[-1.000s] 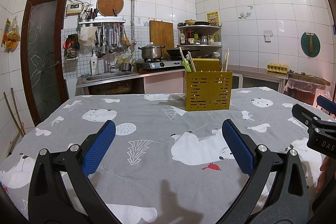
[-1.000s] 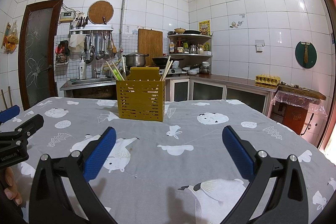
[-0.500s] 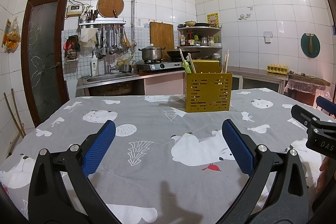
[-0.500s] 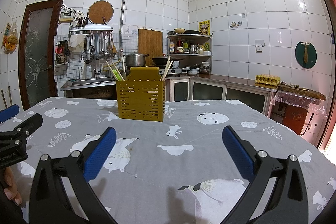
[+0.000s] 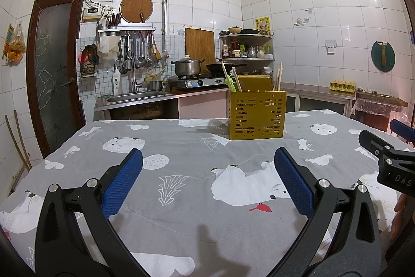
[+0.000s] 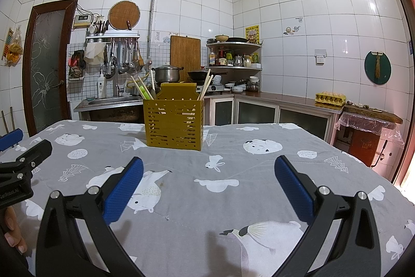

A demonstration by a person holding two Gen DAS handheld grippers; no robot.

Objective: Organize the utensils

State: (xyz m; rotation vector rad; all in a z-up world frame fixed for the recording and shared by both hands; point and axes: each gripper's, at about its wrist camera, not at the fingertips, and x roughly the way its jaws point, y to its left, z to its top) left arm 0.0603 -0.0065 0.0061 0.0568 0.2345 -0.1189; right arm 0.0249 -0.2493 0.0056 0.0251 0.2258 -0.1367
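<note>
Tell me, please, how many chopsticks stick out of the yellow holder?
4 chopsticks: two at the holder's left beside a green utensil, two at its right; shorter ones may be hidden inside.

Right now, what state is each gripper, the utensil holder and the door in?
left gripper: open, holding nothing
right gripper: open, holding nothing
yellow utensil holder: upright on the table, chopsticks standing in it
door: shut
pot: lid on

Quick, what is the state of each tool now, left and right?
Left tool: open, holding nothing, above the tablecloth.
Right tool: open, holding nothing, facing the yellow utensil holder.
</note>
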